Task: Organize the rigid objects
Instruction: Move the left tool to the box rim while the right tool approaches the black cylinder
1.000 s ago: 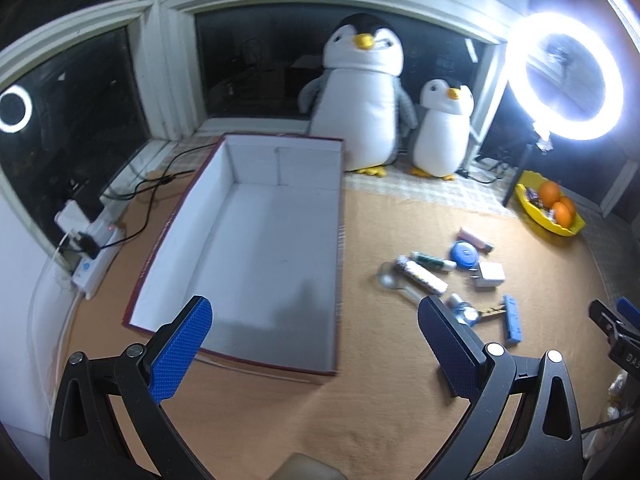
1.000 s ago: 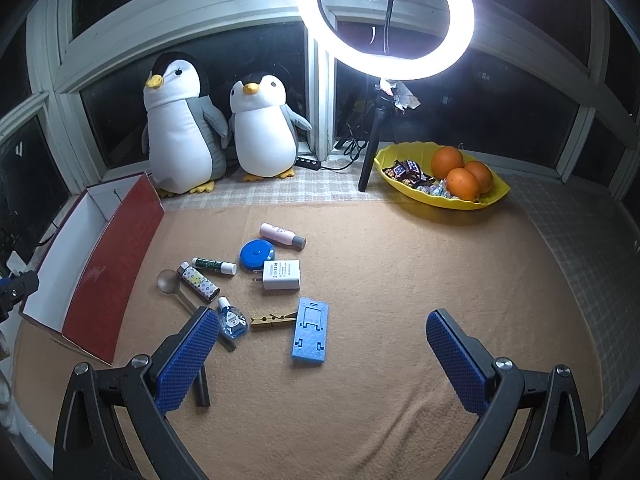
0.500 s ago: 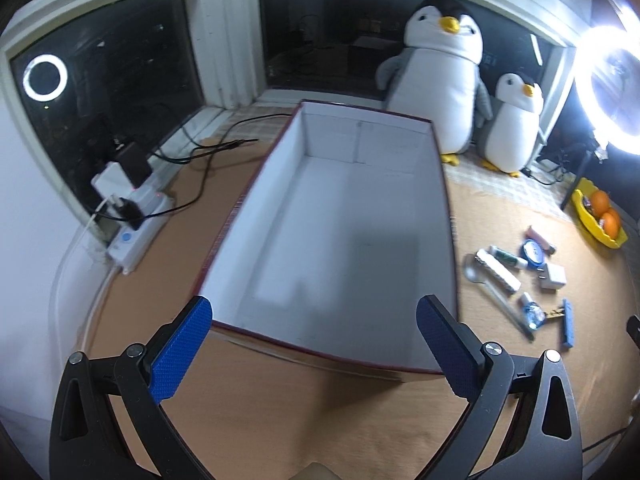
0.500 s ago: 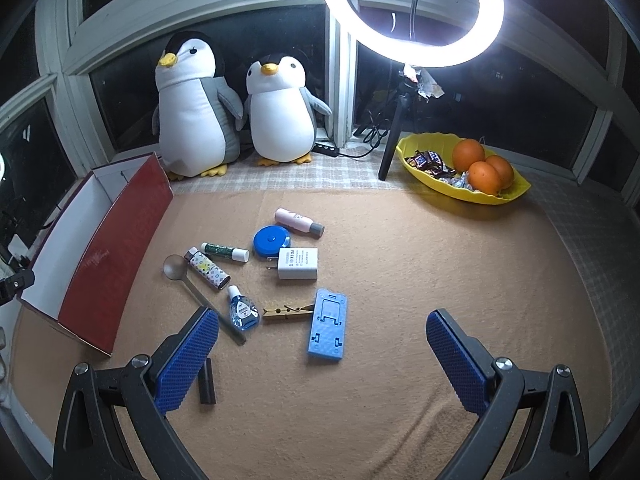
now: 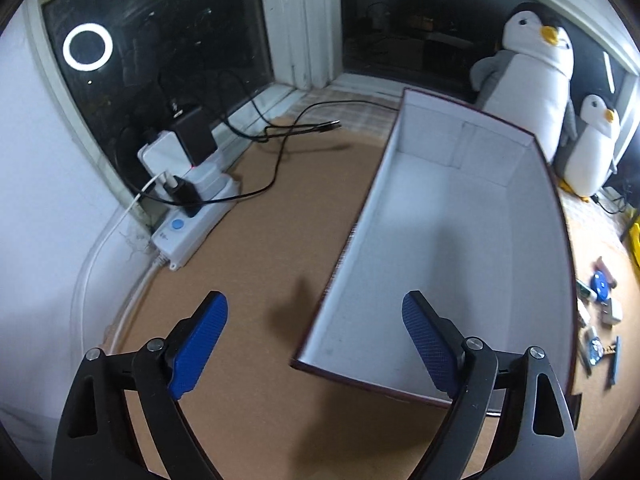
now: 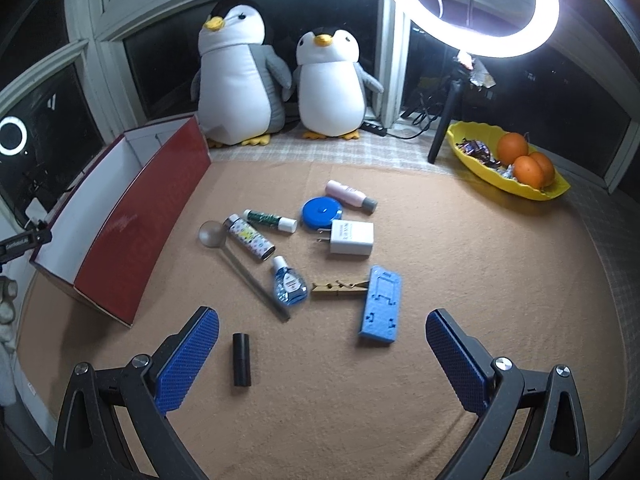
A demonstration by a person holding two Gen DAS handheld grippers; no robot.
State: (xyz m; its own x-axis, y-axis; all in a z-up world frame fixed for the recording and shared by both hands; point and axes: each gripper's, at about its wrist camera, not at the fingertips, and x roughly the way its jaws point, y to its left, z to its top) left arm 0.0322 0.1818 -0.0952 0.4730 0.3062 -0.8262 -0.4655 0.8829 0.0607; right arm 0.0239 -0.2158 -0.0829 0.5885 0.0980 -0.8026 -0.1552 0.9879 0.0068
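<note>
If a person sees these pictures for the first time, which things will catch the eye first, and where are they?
In the right wrist view, the bright ring light glows at the top right, above a yellow fruit bowl. Two plush penguins stand at the window behind a scatter of small items on the tan mat. In the left wrist view, the big empty box, white inside, fills the middle.

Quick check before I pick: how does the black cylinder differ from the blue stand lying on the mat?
The black cylinder is small, round and dark; the blue stand is flat, rectangular, larger and has cut-outs. The cylinder lies alone, near the right gripper's left finger; the stand touches the wooden clothespin. Both lie on the mat, outside the box.
</note>
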